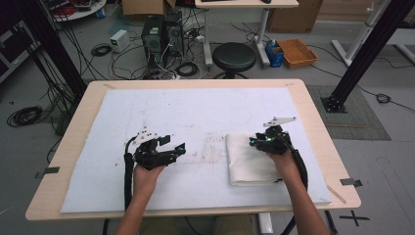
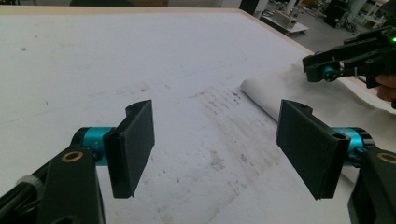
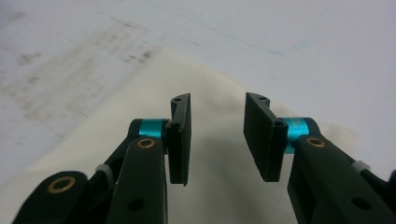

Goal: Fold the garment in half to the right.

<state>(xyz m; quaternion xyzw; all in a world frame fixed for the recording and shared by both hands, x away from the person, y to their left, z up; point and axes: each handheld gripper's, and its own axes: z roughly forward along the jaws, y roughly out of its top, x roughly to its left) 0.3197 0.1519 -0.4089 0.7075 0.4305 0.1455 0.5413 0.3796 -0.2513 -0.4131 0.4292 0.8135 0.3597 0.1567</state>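
High view shows a person at the counter [image 1: 58,161], which is covered by a pale, stained sheet [image 1: 195,117], with a gripper in each hand. A folded white cloth [image 1: 247,161] lies flat on the right half of the sheet, its long edges running away from the person. The right gripper [image 1: 255,142] hangs over the cloth's far end, close above it. In the right gripper view its fingers [image 3: 180,135] stand a narrow gap apart with nothing between them, just cream cloth [image 3: 219,186] spread beneath; they pinch nothing that I can see. The left gripper [image 1: 176,147] rests well to the left of the cloth over bare sheet, and in the left gripper view its fingers [image 2: 133,147] are spread wide and empty, with the cloth's rolled near edge [image 2: 280,100] and the other gripper [image 2: 327,70] off to the side. To my eye the step in hand is the folding of the cloth, caught between one grip and another: the right hand looks placed to take the far edge. The next move, I judge, calls for lowering those fingers onto that edge and closing on the top layers only, while the left comes across to pin or lift the other corner so the fold stays square.
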